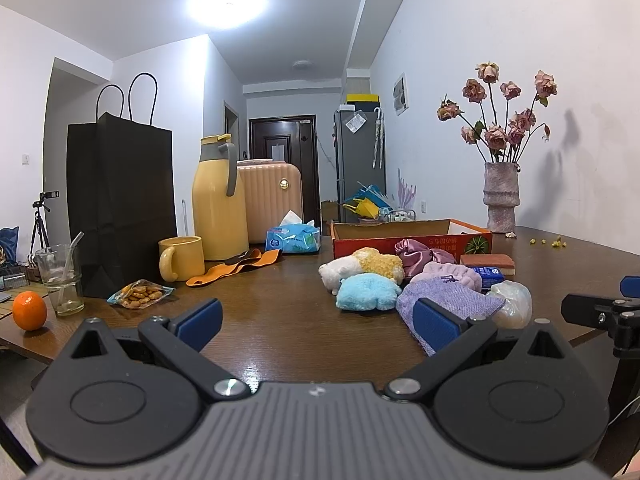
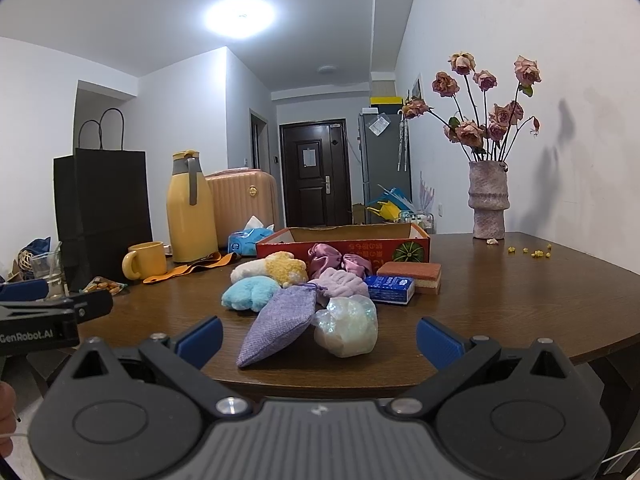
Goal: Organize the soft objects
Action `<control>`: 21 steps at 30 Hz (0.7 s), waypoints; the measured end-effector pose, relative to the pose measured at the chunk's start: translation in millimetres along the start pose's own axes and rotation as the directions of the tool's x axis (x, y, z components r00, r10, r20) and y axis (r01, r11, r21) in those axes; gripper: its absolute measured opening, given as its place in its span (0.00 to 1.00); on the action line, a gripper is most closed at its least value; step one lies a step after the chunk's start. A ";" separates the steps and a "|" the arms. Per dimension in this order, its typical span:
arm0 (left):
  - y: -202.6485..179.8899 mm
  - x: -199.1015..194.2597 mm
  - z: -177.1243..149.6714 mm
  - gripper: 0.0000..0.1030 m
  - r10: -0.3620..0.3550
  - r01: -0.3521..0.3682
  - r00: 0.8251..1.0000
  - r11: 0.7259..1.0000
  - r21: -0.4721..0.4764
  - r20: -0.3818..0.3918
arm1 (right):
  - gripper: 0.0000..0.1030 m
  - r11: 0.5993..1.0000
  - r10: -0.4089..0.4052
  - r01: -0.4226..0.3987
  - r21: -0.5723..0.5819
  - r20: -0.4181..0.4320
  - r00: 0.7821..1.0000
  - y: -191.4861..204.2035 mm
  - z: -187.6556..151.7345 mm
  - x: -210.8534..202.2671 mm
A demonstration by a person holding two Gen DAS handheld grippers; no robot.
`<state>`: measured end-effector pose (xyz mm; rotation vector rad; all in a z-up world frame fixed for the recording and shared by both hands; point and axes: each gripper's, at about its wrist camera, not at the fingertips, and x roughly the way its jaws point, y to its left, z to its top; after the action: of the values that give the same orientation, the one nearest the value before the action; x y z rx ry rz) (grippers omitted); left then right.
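On the left side of the wooden table [image 2: 500, 304] stand a black paper bag [image 1: 120, 200], a yellow mug [image 1: 182, 258] and a yellow flask [image 1: 218, 200], none of them part of the job. The left gripper [image 1: 316, 320] hovers low over the table's near edge with its jaws spread wide and empty; the soft pile lies ahead and to its right. Nearest in that pile is a purple cloth pouch [image 2: 280, 326], its long axis running from the near left up to the far right, drawstring end away from the fingers. Just beside it on the right sits a shiny white bundle [image 2: 346, 330], with a blue plush [image 2: 250, 294] behind. The red cardboard box [image 2: 344, 246] stands open beyond the pile. The right gripper [image 2: 318, 338], jaws also wide and empty, faces the pouch almost squarely, so it looks the better placed to take it.
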<state>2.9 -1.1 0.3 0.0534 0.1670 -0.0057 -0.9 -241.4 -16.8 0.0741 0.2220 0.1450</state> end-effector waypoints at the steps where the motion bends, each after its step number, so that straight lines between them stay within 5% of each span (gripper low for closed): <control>1: 0.4 0.1 0.1 1.00 0.000 0.000 1.000 1.000 -0.001 -0.001 | 1.00 1.000 0.001 -0.001 0.001 0.000 1.000 0.0 0.0 -0.1; 21: 0.6 1.8 -1.1 1.00 0.002 -0.002 1.000 1.000 0.006 0.002 | 1.00 1.000 -0.009 0.009 -0.002 0.001 1.000 0.7 0.4 -0.8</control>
<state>4.5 -0.4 -1.0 0.0595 0.1654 -0.0047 -1.7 -240.9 -16.2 0.0716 0.2209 0.1357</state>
